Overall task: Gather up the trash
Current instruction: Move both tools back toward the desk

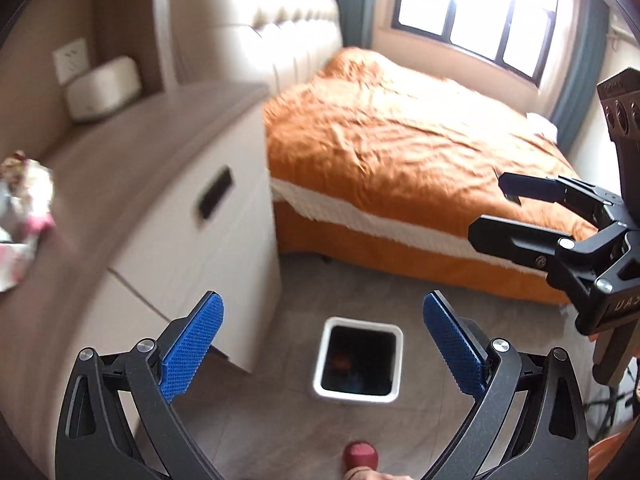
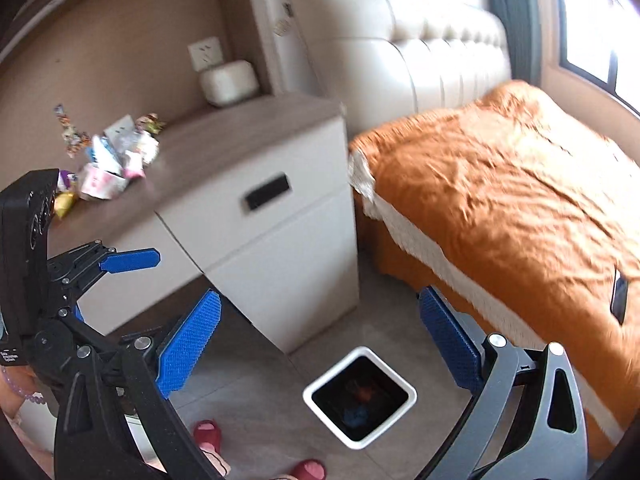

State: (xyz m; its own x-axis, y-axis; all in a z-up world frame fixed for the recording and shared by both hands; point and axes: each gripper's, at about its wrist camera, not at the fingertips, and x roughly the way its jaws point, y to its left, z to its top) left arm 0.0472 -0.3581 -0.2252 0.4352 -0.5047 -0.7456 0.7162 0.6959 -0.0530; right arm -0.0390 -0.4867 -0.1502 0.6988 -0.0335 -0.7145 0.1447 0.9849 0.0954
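Both tongs gape wide and empty: left gripper (image 1: 322,334), right gripper (image 2: 320,334), above the white bin (image 2: 359,396). The wrapper pile (image 2: 108,164) on the nightstand (image 2: 256,128) looks light, crinkly, slippery (likely foil); pinch a crumpled edge.

Wrapper pile (image 2: 108,160) on the surface (image 2: 240,128): motion-blurred, single pieces not separable; in the left wrist view cut by the left edge, a smear only. Left tongs (image 2: 132,260): partly covered in the right wrist view by the right tongs' near finger. Bin (image 2: 360,394) contents: dark, orange and blue patches, unidentifiable. Dark flat item (image 2: 619,294) on the bed (image 2: 520,184), far right: too small to name. Red slippers (image 2: 208,434): cut off by the bottom edge.
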